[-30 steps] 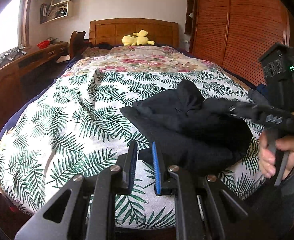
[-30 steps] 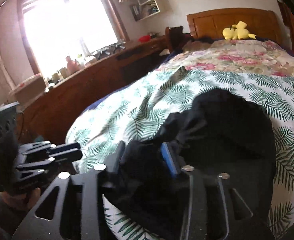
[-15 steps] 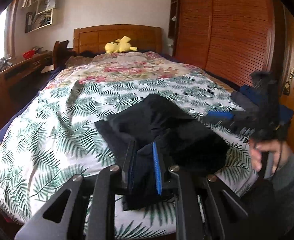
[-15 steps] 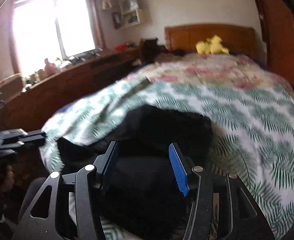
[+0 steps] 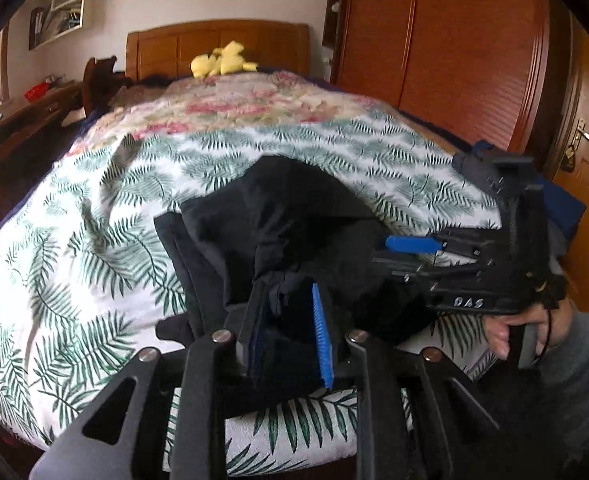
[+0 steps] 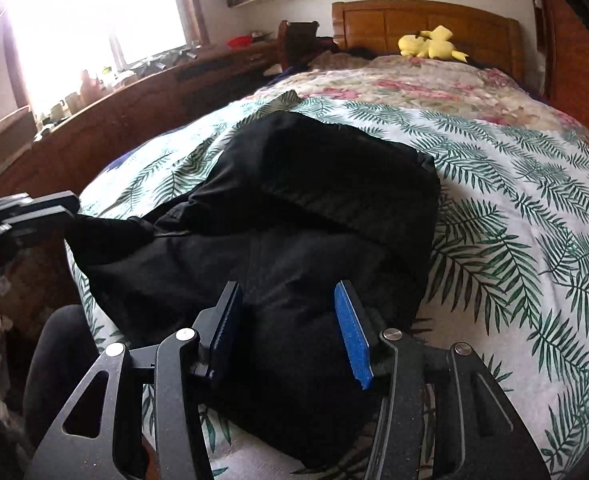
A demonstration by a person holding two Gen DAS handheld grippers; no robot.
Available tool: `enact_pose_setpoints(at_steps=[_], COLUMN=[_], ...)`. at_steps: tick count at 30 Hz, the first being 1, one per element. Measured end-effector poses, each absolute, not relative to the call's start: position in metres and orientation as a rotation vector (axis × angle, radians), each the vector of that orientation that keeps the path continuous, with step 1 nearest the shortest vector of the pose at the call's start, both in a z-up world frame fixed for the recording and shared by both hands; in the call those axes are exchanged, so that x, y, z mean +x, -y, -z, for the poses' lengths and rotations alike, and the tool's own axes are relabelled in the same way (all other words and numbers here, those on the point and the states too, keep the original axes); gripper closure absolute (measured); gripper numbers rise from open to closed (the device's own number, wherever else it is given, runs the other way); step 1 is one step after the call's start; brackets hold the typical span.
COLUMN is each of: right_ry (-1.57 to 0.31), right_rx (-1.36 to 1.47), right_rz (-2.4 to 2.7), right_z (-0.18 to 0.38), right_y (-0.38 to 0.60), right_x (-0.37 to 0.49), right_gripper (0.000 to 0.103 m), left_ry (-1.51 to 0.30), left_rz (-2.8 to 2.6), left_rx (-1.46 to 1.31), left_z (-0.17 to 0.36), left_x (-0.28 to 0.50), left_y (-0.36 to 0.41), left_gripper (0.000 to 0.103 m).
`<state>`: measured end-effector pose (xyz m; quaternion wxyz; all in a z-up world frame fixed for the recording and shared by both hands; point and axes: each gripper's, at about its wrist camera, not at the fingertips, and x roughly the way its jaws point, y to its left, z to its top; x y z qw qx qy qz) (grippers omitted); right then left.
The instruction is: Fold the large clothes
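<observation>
easing apart, the fingers of the left gripper (image 5: 290, 328) stand narrow with a bunched fold of the black garment (image 5: 278, 240) between them; its pads look to be letting go of the cloth rather than pinching it. the right gripper (image 6: 290, 328) hangs with its fingers at a middling gap, a soft hump of the same dark cloth rising between them, and neither blue pad (image 6: 352, 340) appears to press on it.

the garment lies partly folded on the near end of the bed (image 6: 534, 208), spread over a leaf-print cover. in the right wrist view its long axis runs away from the fingers toward the headboard (image 6: 414, 20), with a squared, doubled-over panel at the far end and a loose tail trailing off to the left edge of the bed, toward the left gripper. in the left wrist view the right gripper reaches in from the right, held by a hand (image 5: 522, 328) in a grey sleeve, its fingers over the garment's right flank.

both grippers sit at the near hem, side by side, so the next fold likely turns on lifting that near edge and carrying it away from the person along the long axis. the left one seems closer to the untidy tail that needs tucking in. a yellow plush toy (image 6: 434, 46) rests well apart by the headboard.
</observation>
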<state>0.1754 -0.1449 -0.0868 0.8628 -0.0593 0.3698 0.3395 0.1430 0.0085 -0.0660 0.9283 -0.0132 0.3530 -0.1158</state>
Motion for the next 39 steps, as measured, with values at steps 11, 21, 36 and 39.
enact_pose_setpoints(at_steps=[11,21,36,39], right_ry=[-0.750,-0.668,-0.769,-0.801], right_rx=[-0.142,-0.123,-0.137,-0.107], right_rz=[-0.700,-0.736,-0.696,-0.684], right_z=[0.082,0.058,0.085,0.092], right_y=[0.141,0.150,0.143,0.147], right_x=[0.172,0.159,0.178,0.186], right_gripper=[0.055,0.055,0.051,0.043], left_ry=[-0.691,-0.578,-0.716,-0.720], left_rz=[0.236,0.171,0.146,0.147], left_rx=[-0.012,-0.070,-0.066,-0.071], left_z=[0.077,0.049,0.109,0.111], left_x=[0.138,0.103,0.101,0.103], left_y=[-0.009,-0.046,-0.059,-0.061], left_gripper=[0.098,0.101,0.101,0.101])
